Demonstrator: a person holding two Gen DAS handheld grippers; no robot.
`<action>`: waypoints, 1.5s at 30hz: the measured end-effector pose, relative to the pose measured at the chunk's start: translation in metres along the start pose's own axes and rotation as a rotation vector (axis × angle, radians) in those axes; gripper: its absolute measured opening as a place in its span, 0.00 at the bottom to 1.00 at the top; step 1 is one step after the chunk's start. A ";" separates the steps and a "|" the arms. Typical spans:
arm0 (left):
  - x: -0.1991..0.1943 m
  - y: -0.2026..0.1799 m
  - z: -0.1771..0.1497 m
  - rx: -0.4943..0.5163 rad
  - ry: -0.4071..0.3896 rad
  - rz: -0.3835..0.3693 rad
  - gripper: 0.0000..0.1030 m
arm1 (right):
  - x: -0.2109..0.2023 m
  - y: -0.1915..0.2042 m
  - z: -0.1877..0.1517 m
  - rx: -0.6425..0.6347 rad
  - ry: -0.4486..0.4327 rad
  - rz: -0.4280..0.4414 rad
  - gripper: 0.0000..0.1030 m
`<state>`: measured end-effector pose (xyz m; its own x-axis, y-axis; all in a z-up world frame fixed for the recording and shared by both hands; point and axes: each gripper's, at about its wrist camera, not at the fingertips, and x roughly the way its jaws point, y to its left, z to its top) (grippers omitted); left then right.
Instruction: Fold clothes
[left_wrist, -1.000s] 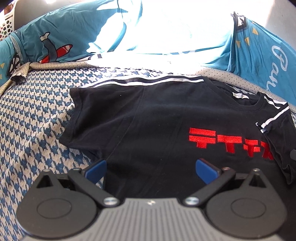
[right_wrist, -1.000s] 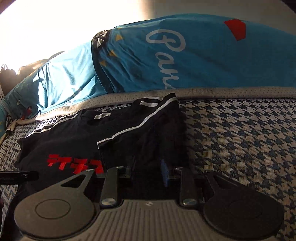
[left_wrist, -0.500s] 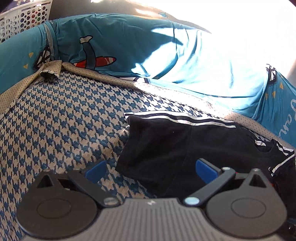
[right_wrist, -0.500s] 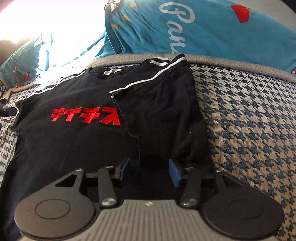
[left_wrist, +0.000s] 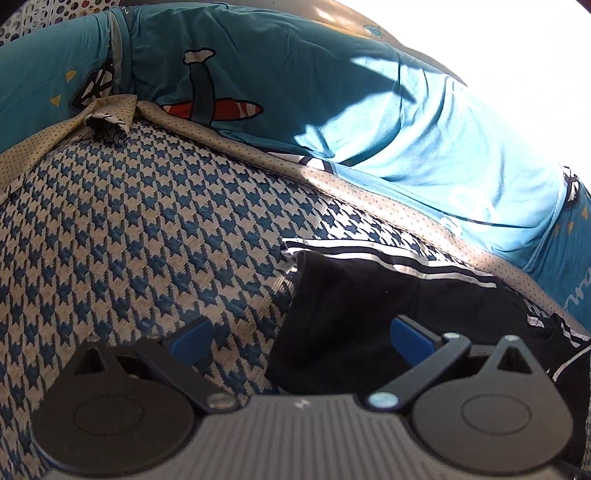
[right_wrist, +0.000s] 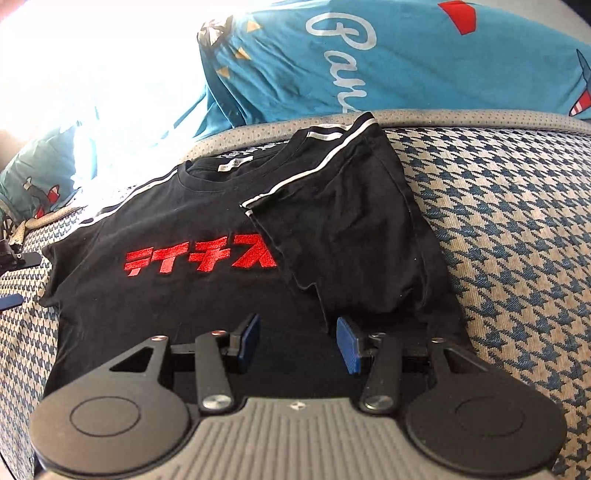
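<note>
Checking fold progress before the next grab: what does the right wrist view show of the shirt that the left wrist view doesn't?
Right wrist only: the red lettering, the neck label, and the sleeve folded in over the chest, with the right gripper open above the shirt.

Left wrist only: the left gripper open at the unfolded sleeve's edge.

Both: the black T-shirt on the houndstooth cover, teal bedding behind.

- One black T-shirt (right_wrist: 207, 295), with one block of red lettering (right_wrist: 201, 260) and one neck label (right_wrist: 236, 165).
- Two teal pillows (right_wrist: 406, 62) side by side.
- One houndstooth cover (left_wrist: 147, 236).
- Two grippers: the left gripper (left_wrist: 295, 339) and the right gripper (right_wrist: 297, 341).
- Two blue pads (right_wrist: 349, 345) on each gripper.
</note>
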<state>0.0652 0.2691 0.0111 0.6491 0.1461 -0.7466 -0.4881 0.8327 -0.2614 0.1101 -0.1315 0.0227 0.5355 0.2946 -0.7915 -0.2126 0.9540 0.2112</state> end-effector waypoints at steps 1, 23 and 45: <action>0.003 0.000 0.001 0.000 -0.006 0.003 0.99 | 0.002 0.000 0.000 0.003 0.006 0.000 0.44; 0.043 -0.026 0.009 0.083 -0.079 0.030 0.64 | 0.010 -0.001 0.001 -0.005 0.030 0.006 0.45; 0.000 -0.148 -0.045 0.352 -0.082 -0.324 0.46 | 0.010 -0.005 0.004 0.009 0.030 0.011 0.45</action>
<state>0.1107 0.1221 0.0221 0.7861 -0.1209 -0.6061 -0.0351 0.9704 -0.2390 0.1193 -0.1327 0.0158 0.5084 0.3032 -0.8060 -0.2106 0.9513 0.2250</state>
